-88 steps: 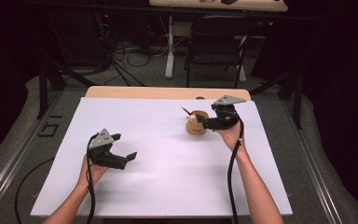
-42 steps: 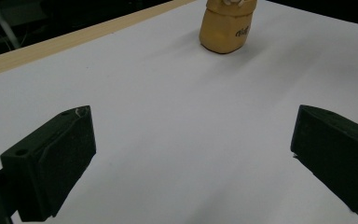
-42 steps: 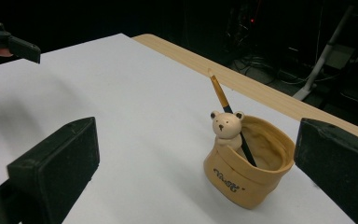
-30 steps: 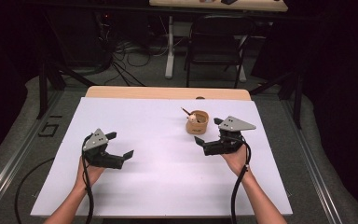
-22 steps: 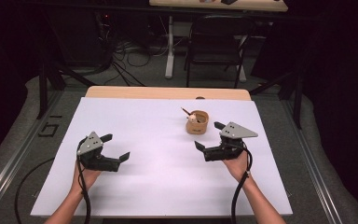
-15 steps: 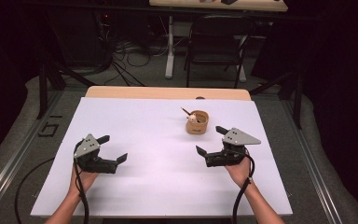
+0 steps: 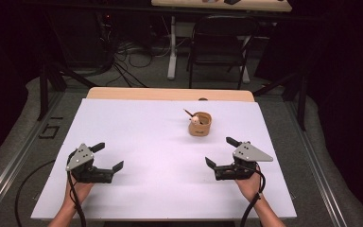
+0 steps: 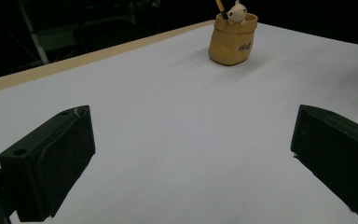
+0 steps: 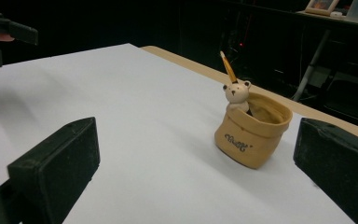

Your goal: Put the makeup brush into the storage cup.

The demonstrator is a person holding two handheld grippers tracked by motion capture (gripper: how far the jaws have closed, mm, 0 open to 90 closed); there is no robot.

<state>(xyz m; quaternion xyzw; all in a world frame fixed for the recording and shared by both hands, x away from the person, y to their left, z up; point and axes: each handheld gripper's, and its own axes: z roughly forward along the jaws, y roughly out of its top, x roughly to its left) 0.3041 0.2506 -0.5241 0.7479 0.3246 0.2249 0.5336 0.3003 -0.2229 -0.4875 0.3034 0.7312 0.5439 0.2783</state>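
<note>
On the white table [image 7: 137, 127], both the left gripper [image 7: 109, 157] and right gripper [image 7: 219, 152] rest empty with jaws apart, seemingly finished; next, reaching the tan pot [image 7: 200, 125] would need a forward move.

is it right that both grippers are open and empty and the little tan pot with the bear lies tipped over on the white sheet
Not quite: the tan pot stands upright on the white sheet, its mouth facing up with the bear and a stick rising from it, as the right gripper view shows. The left gripper and right gripper are indeed open and empty.
</note>
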